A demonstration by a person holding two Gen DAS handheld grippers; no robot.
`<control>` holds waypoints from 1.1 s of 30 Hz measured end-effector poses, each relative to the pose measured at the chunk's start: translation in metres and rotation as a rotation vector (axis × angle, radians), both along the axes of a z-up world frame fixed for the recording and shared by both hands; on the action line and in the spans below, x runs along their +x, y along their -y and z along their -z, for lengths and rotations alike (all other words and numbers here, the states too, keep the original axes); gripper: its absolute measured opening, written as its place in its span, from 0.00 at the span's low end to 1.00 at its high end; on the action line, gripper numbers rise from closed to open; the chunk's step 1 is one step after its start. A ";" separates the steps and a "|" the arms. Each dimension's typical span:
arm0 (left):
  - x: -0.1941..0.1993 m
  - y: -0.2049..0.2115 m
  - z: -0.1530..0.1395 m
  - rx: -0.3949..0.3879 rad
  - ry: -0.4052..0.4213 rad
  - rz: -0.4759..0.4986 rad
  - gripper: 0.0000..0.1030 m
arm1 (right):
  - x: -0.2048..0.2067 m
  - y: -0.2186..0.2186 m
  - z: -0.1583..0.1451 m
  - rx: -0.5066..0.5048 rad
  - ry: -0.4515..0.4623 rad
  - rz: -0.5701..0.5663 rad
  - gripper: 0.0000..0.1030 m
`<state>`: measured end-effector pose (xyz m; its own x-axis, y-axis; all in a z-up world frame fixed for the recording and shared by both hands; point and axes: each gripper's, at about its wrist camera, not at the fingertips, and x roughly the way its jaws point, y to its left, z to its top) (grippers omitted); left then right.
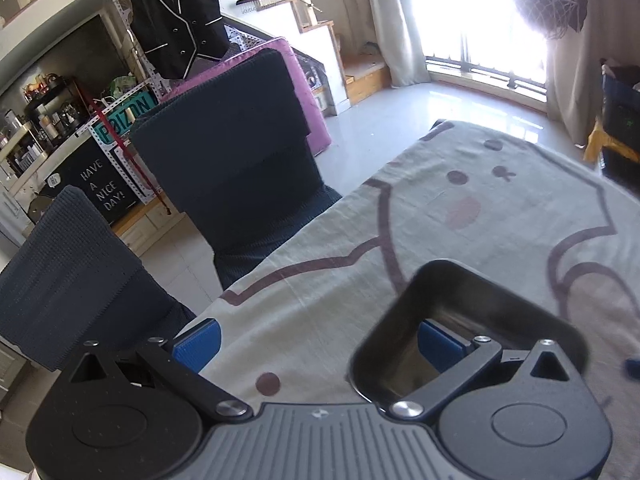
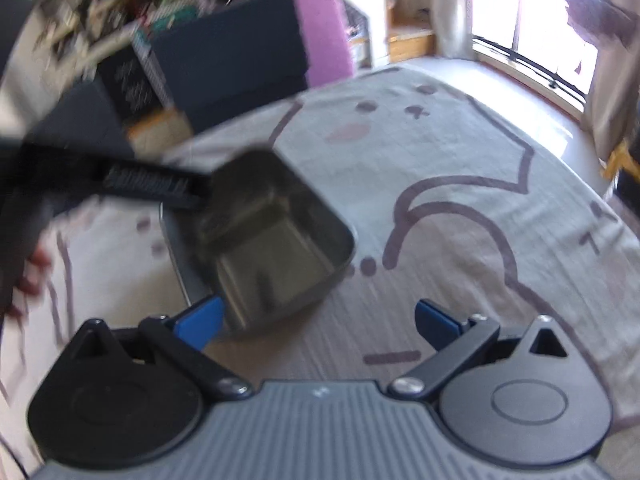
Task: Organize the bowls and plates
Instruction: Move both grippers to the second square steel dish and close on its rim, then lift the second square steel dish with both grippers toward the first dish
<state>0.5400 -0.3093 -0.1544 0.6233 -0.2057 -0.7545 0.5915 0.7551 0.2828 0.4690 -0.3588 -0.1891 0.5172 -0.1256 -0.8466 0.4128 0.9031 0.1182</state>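
Bowl (image 1: 464, 320): seen hooked over the right finger of the left hand-held gripper (image 1: 320, 344), at 3 o'clock, above the worktop (image 1: 440, 208).
Left jaws: spread wide.
Right hand-held gripper (image 2: 318, 322): wide, empty; bowl at 11 o'clock.

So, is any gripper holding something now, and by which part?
Nothing is clamped. The left gripper is open, with one finger inside the square metal bowl near its rim; the right gripper is open beside the bowl.
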 end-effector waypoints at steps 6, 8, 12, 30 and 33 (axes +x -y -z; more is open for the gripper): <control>0.006 -0.019 0.008 -0.007 -0.006 -0.032 1.00 | -0.008 0.016 0.001 -0.078 -0.014 0.019 1.00; 0.001 -0.027 0.008 -0.009 -0.015 -0.029 1.00 | -0.012 0.025 0.002 -0.066 -0.008 0.042 1.00; -0.007 -0.043 0.009 -0.013 -0.061 -0.027 0.98 | -0.014 0.038 0.008 -0.053 0.017 0.081 1.00; -0.031 -0.067 0.017 -0.296 -0.367 -0.152 0.23 | 0.009 0.047 0.013 0.098 0.157 0.043 0.10; -0.036 -0.063 0.013 -0.303 -0.366 -0.142 0.07 | 0.009 0.048 0.013 0.129 0.179 0.030 0.06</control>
